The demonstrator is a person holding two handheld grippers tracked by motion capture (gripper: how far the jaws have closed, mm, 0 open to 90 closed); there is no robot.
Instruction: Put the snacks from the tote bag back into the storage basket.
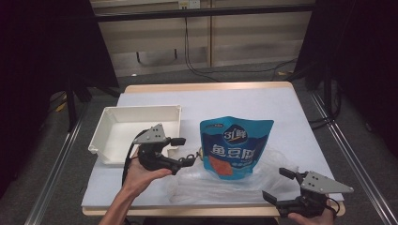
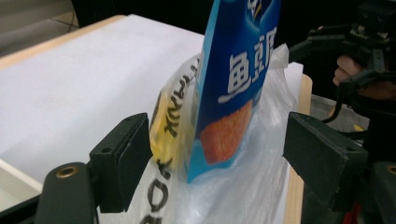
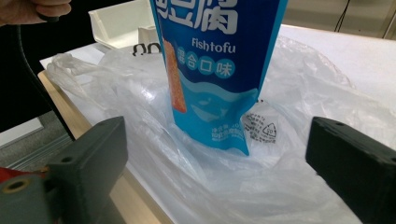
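**Blue snack bag stands between two open grippers**

A blue fish tofu bag (image 1: 236, 146) stands up on a clear plastic bag (image 1: 220, 183) on the counter (image 1: 281, 108). The left gripper (image 1: 184, 151) is just to the bag's left. Its jaws are wide apart and hold nothing, with the plastic's printed edge between them. The right gripper (image 1: 277, 183) sits near the counter's front corner, also wide open and empty. A white tray (image 1: 136, 133) lies behind the left gripper.

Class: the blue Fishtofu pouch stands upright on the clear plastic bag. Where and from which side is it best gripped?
Probably the flat sealed top edge of the blue pouch, from above. The pouch stands upright, thin there and clear of the plastic bag bunched round its base.
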